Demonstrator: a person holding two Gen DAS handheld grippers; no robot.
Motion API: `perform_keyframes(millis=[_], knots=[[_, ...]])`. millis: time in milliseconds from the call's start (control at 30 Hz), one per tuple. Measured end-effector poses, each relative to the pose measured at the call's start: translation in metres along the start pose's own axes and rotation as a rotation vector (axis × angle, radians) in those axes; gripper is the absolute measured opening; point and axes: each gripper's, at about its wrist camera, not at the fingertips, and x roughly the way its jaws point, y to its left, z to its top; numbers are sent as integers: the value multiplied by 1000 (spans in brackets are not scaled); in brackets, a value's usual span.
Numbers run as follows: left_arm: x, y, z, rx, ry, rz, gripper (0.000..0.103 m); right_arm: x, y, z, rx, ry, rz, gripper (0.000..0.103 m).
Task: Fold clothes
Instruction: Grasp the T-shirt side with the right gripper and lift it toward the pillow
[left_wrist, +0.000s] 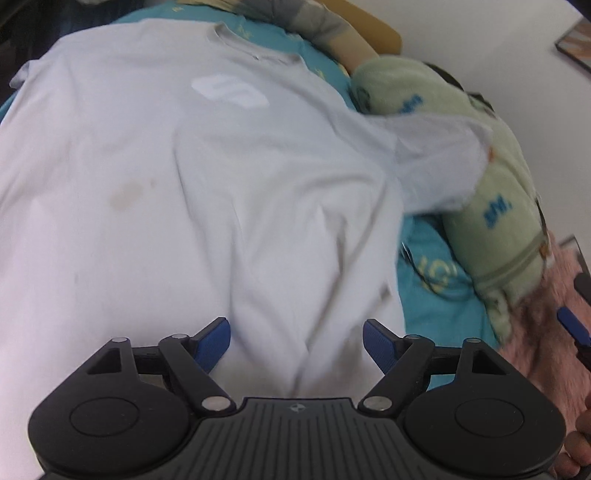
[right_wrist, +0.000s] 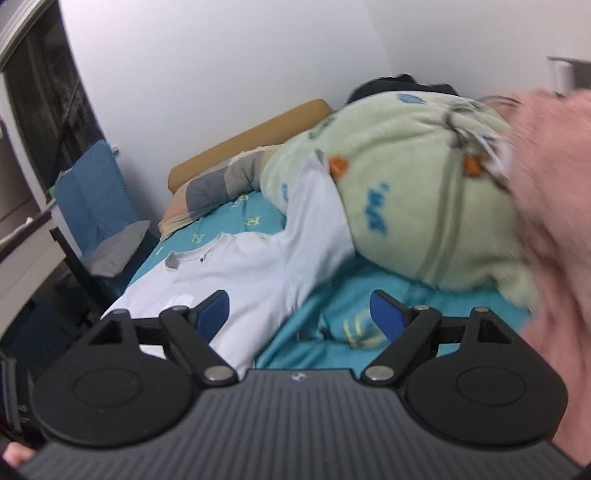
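- Left tongs (left_wrist: 297, 341), spread wide and gripping nothing, hover over the lower half of a pale T-shirt (left_wrist: 192, 184) laid flat on a bed (left_wrist: 432, 269) with a teal sheet, collar at the far end.
- Right tongs (right_wrist: 299, 314), likewise released and empty, hang over the shirt's edge and the bare sheet beside it.
- One sleeve (right_wrist: 317, 206) rides up onto a green fleece blanket (right_wrist: 424, 206); a pink blanket (right_wrist: 554, 221) crowds the right tongs.
- Risk, as judged here: a grab at that sleeve could catch fleece too and drag the bundle along.
- Creases across the body could set into a crooked fold unless smoothed first.
- Pinching both layers unevenly at the hem could skew the shirt.
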Motion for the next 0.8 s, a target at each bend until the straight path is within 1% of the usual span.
perform_keyframes(millis=[67, 133, 167, 233, 300, 333, 367, 400, 433, 500, 533, 567, 600, 633, 667, 700, 800], knots=[[-9, -5, -16, 12, 32, -9, 77, -25, -4, -12, 38, 1, 0, 85], [-19, -8, -29, 16, 55, -16, 77, -27, -10, -6, 61, -22, 17, 85], [-22, -8, -34, 9, 66, -6, 77, -27, -12, -4, 77, -32, 23, 85], [-21, -5, -42, -24, 108, 30, 75, -21, -19, -2, 109, -22, 37, 85], [-18, -2, -48, -52, 153, 45, 65, -14, -26, -5, 137, 7, 46, 85], [-17, 0, -50, -64, 175, 48, 63, -11, -29, -7, 151, 22, 47, 85], [-17, 1, -52, -68, 188, 47, 58, -7, -31, -8, 168, 40, 46, 85], [-17, -1, -53, -61, 192, 45, 53, -3, -34, -9, 185, 57, 44, 85], [-18, -3, -54, -52, 197, 44, 50, -2, -37, -9, 202, 65, 49, 85], [-17, -8, -56, -30, 207, 48, 37, 1, -43, -9, 235, 75, 61, 85], [-17, -11, -57, -13, 211, 56, 33, 2, -46, -9, 251, 74, 63, 85], [-16, -14, -59, 4, 213, 63, 26, 2, -49, -9, 268, 74, 66, 85], [-17, -17, -60, 21, 210, 68, 12, 4, -52, -9, 287, 78, 68, 85], [-18, -22, -60, 42, 203, 70, 7, 5, -54, -9, 307, 82, 70, 85], [-21, -28, -60, 68, 191, 72, 2, 7, -57, -9, 326, 86, 73, 85], [-24, -34, -61, 96, 174, 75, 1, 8, -57, -9, 339, 92, 79, 85], [-33, -67, -63, 184, 129, 43, 1, 8, -58, -10, 348, 94, 92, 85]])
